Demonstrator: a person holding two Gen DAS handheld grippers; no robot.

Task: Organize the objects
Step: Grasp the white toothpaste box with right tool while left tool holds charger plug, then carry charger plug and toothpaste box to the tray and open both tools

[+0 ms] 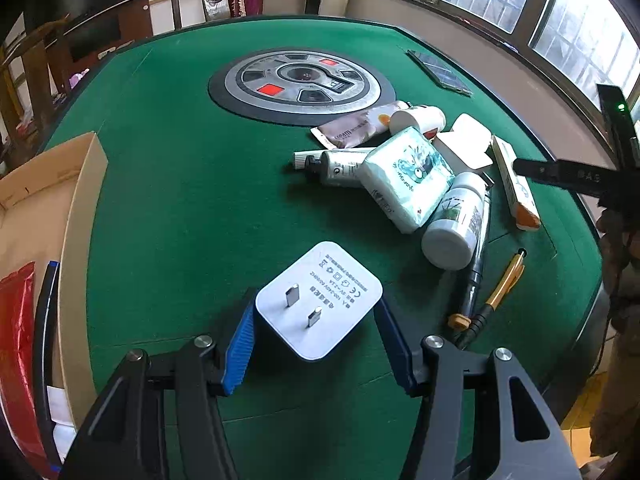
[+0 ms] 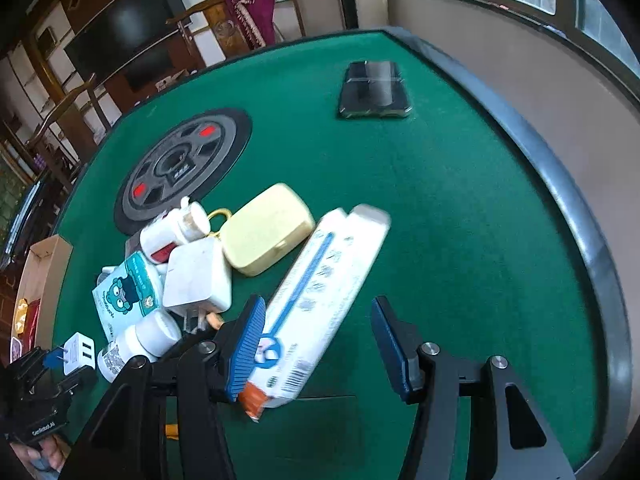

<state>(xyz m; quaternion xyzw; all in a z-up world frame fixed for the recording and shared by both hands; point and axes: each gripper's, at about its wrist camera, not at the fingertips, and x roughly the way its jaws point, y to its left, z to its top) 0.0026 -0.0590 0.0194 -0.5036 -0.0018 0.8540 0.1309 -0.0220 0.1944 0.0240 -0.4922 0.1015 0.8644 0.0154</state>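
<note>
My left gripper point(image 1: 316, 304) is shut on a white USB charger point(image 1: 320, 300), its two prongs facing the camera, held just above the green table point(image 1: 180, 200). The right wrist view shows that charger point(image 2: 78, 354) at the lower left. In the same view a long white toothpaste box point(image 2: 320, 300) with an orange end lies tilted between the jaws of my right gripper point(image 2: 318, 320). It leans on the left blue pad point(image 2: 244, 352), while the right pad point(image 2: 390, 348) stands clear of it. The box's far end is blurred.
A pile lies mid-table: tissue pack point(image 1: 406, 178), white bottle point(image 1: 454, 224), tube point(image 1: 340, 164), pens point(image 1: 500, 288), yellow case point(image 2: 266, 228), white adapter point(image 2: 198, 276). A cardboard box point(image 1: 80, 208) holding a red packet point(image 1: 16, 340) stands at the left. A phone point(image 2: 374, 90) lies far right.
</note>
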